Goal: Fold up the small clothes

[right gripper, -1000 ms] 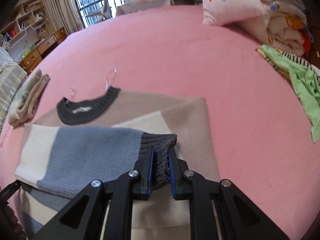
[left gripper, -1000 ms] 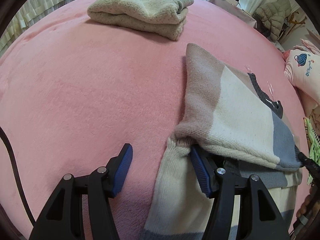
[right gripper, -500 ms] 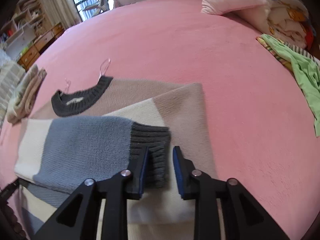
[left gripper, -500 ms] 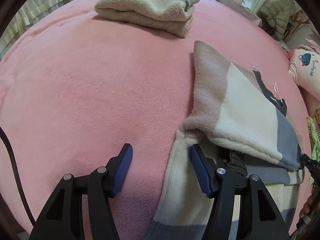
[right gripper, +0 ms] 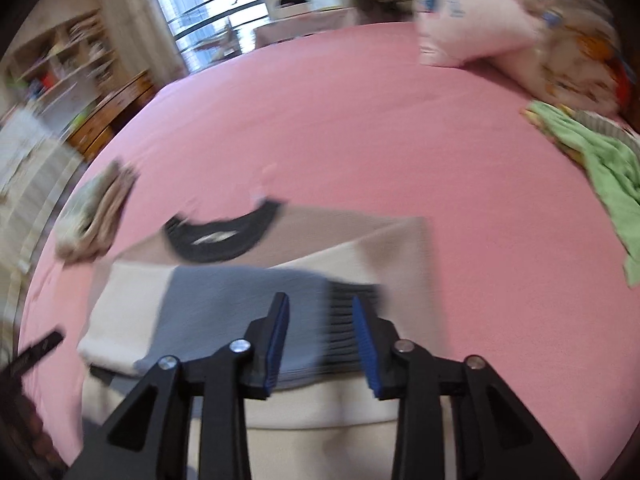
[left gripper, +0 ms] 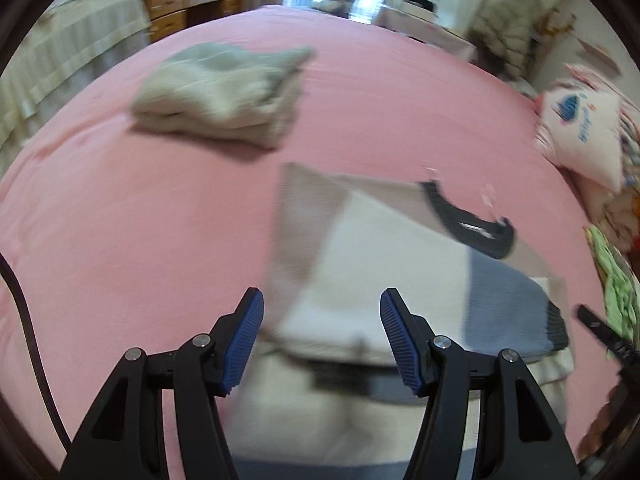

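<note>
The left gripper (left gripper: 322, 338) hangs above the sweater (left gripper: 384, 280), jaws spread about halfway and holding nothing; a second ago its right pad was tucked under the folded sleeve edge, and it has since lifted clear, so more of the sweater and bed (left gripper: 120, 220) shows beneath it. The right gripper (right gripper: 320, 344) was clamped on the dark cuff (right gripper: 352, 312) a second ago; it has let go and risen, and its jaws, parted a little with nothing in them, are now narrowing again, the cuff lying flat on the sweater below and between the pads in view. The sweater lies spread on the pink bed with both sleeves folded across its body, the grey-blue sleeve (right gripper: 240, 300) on top and its cuff toward the sweater's right side, the dark collar (right gripper: 224, 236) at the far edge. Beyond the sweater's left corner sits a folded beige garment (left gripper: 220, 92), unmoved. To the sweater's right lies a green cloth (right gripper: 600, 168), and beyond that a pink pillow (right gripper: 480, 24). Both views are blurred by motion.
</note>
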`<state>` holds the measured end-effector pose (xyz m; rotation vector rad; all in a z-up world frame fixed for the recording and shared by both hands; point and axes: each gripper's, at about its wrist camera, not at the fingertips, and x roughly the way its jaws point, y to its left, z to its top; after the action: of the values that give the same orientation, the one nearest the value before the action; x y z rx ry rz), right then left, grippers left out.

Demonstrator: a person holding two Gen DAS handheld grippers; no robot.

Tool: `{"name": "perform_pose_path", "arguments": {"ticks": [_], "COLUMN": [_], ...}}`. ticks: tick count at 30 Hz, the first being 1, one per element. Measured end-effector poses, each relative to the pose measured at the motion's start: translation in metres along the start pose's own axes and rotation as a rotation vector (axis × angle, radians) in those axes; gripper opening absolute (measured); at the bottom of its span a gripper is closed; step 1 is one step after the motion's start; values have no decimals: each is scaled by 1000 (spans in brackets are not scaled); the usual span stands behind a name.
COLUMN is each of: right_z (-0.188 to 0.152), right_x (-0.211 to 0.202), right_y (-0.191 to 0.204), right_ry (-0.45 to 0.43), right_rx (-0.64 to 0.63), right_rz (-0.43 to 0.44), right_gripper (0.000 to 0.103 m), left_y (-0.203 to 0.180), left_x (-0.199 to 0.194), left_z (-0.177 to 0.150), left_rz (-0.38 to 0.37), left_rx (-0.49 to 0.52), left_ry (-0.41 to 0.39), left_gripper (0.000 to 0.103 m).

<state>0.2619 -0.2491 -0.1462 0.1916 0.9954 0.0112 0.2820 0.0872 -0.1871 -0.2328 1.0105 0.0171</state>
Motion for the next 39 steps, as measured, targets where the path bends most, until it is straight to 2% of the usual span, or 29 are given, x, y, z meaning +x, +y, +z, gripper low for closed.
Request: {"name": "perform_pose_path", "arguments": {"ticks": [5, 9, 11, 12, 13, 14, 19, 23, 24, 26, 27, 29, 31, 36, 39], "right_z": [-9, -13, -15, -16, -16, -16, -13, -16, -16, -19, -20, -24, -29, -42, -58], "right_x": [32, 62, 75, 79, 82, 82, 73, 63, 60, 56, 55, 52, 42, 6, -22], "right_y": [65, 84, 81, 76, 68, 61, 7, -15, -15, -17, -23, -37, -41, -29, -12], "right_ry": [44, 81, 103, 105, 104, 100, 78, 77, 70, 36, 33, 58, 57, 21, -8], "right_rx": [-104, -128, -125, -125, -122, -117, -72, -57, -67, -111, -113, -67, -65, -49, -54], "right_rz": [88, 91, 65, 50, 34, 15, -71, -48, -66, -285, -296, -260, -262, -201, -148], "right_gripper": [23, 22, 17, 13, 4, 0, 0, 0, 0, 0, 0, 0, 0, 0, 2], "left_y": [-32, -27, -27, -31, -33, -36, -35, -31, -31, -30, -29, -31, -33, -35, -34], "left_x": [31, 62, 69, 69, 69, 70, 67, 69, 69, 71, 72, 73, 73, 56, 30], "left_z": [1, -7, -12, -15, -18, -21, -26, -26, -26, -26, -26, -24, -24, -24, -28], "left_rz": [-15, 20, 45, 61, 78, 97, 95, 91, 96, 94, 90, 96, 106, 111, 80], "left_rx": [40, 5, 40, 76, 108, 144, 165, 167, 166, 155, 149, 154, 166, 156, 135], "left_ry": [40, 109, 105, 92, 83, 75, 60, 63, 64, 70, 73, 81, 86, 95, 78], "left_gripper": [59, 59, 59, 58, 58, 58, 58, 58, 58, 58, 59, 59, 59, 59, 58]}}
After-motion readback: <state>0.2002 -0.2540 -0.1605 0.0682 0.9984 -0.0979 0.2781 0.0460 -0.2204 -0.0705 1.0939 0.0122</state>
